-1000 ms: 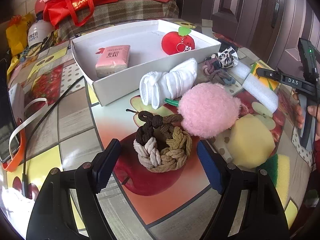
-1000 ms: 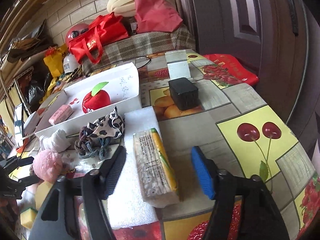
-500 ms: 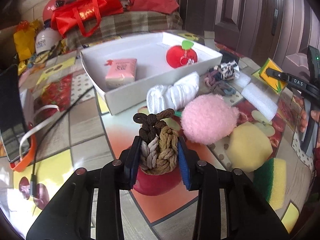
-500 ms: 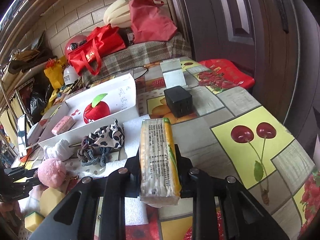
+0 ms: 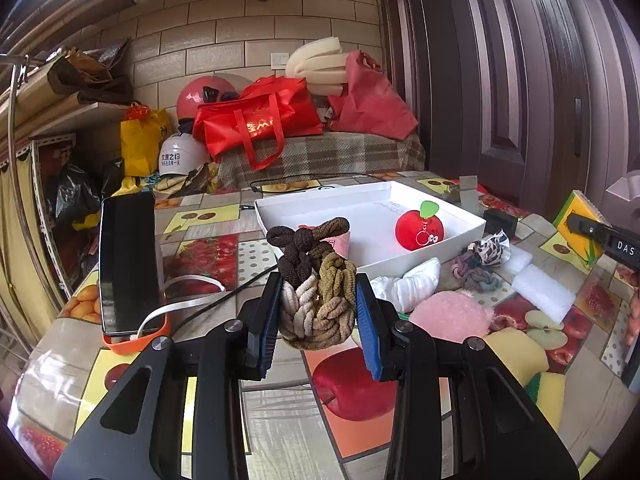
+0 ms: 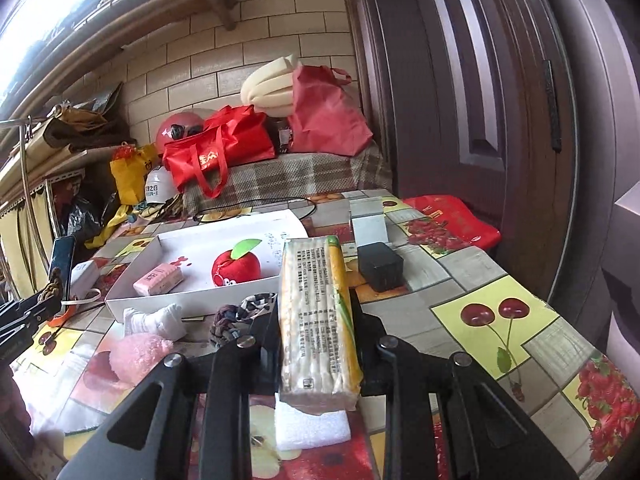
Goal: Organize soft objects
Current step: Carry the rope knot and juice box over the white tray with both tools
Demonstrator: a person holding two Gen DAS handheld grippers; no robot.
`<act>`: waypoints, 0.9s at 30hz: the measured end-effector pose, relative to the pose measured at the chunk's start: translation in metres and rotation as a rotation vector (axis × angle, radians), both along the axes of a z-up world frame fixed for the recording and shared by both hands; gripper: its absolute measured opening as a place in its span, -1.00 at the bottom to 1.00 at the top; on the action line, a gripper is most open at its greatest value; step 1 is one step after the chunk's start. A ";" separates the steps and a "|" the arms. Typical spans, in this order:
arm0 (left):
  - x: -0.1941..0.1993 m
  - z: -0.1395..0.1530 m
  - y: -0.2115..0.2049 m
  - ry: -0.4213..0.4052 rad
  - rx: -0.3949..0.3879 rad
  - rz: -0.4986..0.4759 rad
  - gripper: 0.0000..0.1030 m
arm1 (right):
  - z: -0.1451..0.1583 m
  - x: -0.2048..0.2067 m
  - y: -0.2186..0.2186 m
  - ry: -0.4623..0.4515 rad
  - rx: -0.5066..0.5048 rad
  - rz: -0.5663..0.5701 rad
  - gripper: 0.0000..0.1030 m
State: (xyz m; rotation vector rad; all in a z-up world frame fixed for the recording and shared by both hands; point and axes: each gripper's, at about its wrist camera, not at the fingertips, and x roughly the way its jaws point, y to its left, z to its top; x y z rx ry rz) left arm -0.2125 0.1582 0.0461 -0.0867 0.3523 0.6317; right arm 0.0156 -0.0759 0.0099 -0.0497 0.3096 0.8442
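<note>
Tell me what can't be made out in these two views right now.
- Pink packet in the white box: left view, mostly hidden behind the braided hair ties held in the left tool.
- Print on the yellow packet in the right tool: too small to read.
- Foam block: partly hidden under that packet.

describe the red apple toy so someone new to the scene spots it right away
Find the white box on the fruit-print table. The apple plush sits inside it beside the pink tissue pack. It is the only round red thing there, with a green leaf on top and a cartoon face.
</note>
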 end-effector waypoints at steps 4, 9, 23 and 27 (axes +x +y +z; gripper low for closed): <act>0.003 -0.001 -0.003 0.004 0.009 0.006 -0.33 | -0.001 -0.003 0.005 -0.004 -0.008 0.012 -0.52; 0.015 -0.001 -0.001 -0.001 0.006 0.013 -0.33 | -0.003 -0.006 0.014 0.003 -0.020 0.030 -0.52; 0.069 0.002 0.031 -0.009 0.000 0.077 -0.33 | -0.010 -0.012 0.068 -0.006 -0.083 0.083 -0.52; 0.078 0.002 0.042 -0.021 -0.007 0.089 -0.32 | -0.010 -0.005 0.087 -0.001 -0.099 0.089 -0.52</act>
